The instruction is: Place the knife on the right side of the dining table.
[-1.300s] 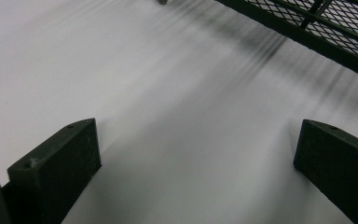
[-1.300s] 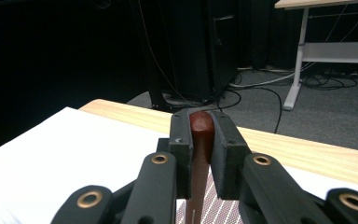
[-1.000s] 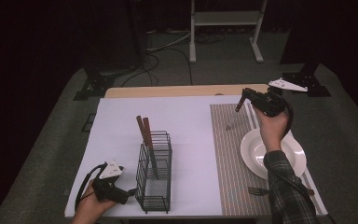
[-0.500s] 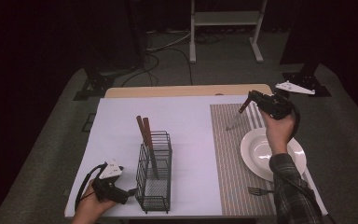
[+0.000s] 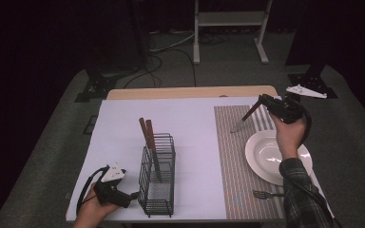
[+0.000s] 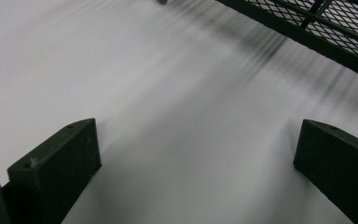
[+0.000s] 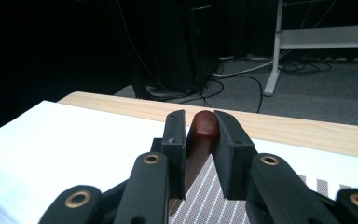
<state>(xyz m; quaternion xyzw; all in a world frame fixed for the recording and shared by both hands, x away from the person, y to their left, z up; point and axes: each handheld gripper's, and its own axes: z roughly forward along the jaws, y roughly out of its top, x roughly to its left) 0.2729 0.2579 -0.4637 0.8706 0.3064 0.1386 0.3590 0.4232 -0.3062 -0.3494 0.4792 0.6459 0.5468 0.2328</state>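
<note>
Brown-handled knife (image 5: 245,115), white plate (image 5: 261,154), grey striped placemat (image 5: 237,166), black wire basket (image 5: 158,180)

rack (image 5: 158,175) left on table (image 5: 195,123) | plate (image 5: 266,156) right, fork (image 5: 266,194) before it

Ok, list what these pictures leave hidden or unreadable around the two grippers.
- Held utensil: high view, its tip is too small to tell knife from spoon; in the right gripper view the right gripper covers all but the brown handle end.
- Fork: high view, the sleeve hides its handle.
- Wire basket: left gripper view, cut off by the edge.
</note>
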